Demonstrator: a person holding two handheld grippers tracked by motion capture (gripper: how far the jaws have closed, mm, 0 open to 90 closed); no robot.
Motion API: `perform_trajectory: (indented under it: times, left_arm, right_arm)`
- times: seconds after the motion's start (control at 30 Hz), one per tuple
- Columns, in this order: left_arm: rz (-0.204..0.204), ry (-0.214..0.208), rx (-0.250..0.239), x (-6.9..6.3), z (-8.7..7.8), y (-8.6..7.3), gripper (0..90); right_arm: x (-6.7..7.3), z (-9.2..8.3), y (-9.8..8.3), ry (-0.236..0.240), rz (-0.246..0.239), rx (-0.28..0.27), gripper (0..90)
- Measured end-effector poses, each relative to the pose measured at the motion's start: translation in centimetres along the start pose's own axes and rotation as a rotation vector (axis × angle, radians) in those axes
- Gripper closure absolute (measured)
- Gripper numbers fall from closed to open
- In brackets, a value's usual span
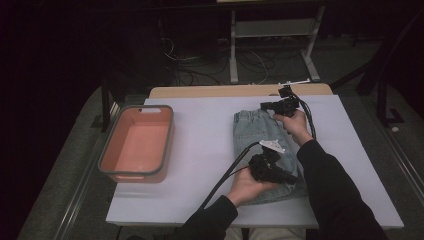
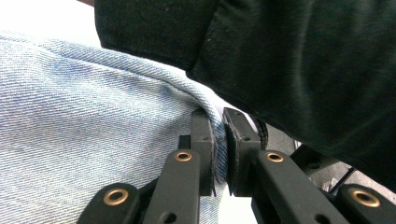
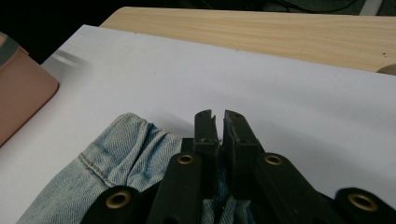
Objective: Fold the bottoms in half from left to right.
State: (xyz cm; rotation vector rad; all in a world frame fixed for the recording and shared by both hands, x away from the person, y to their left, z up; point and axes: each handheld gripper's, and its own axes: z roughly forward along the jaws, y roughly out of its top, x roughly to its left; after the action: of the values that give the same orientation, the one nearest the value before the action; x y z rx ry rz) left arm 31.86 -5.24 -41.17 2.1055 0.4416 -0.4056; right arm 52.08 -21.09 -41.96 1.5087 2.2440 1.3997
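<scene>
A folded piece of light-blue denim [image 1: 260,135] lies on the white table top [image 1: 200,150], right of its middle. My left gripper [image 1: 291,177] sits at the denim's near right corner. In the left gripper view my left gripper [image 2: 218,122] is shut on a fold of the denim's edge [image 2: 93,121], with a black sleeve [image 2: 289,60] just above. My right gripper [image 1: 264,106] is at the denim's far edge. In the right gripper view my right gripper [image 3: 218,116] is shut on the gathered waistband of the denim [image 3: 130,149].
A salmon-pink bin with a grey rim [image 1: 170,135] stands empty on the left of the table, its corner [image 3: 23,88] showing in the right gripper view. A wooden table edge [image 1: 240,90] runs behind the white top. Cables and a frame lie on the floor beyond.
</scene>
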Motion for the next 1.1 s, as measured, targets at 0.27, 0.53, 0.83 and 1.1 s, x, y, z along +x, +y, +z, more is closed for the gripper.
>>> perform_trajectory:
  times: [0.27, 0.53, 0.83, 1.1]
  left_arm:
    - [-0.028, 0.004, 0.027, 0.8, 1.4, -0.3, 82.6]
    - [-0.038, 0.006, 0.048, 1.1, 2.1, -0.5, 82.3]
    - [-0.045, 0.01, 0.062, 1.4, 2.8, -0.7, 82.2]
    - [-0.027, 0.039, 0.05, 1.2, 2.4, -0.6, 63.5]
  right_arm:
    - [0.2, 0.0, 0.0, -0.006, -0.018, 0.003, 83.3]
    - [0.1, 0.0, -0.2, -0.011, -0.02, 0.002, 82.6]
    - [0.1, 0.0, -0.5, -0.013, -0.018, -0.001, 82.1]
    - [0.1, -0.6, -0.4, -0.033, 0.002, -0.002, 70.8]
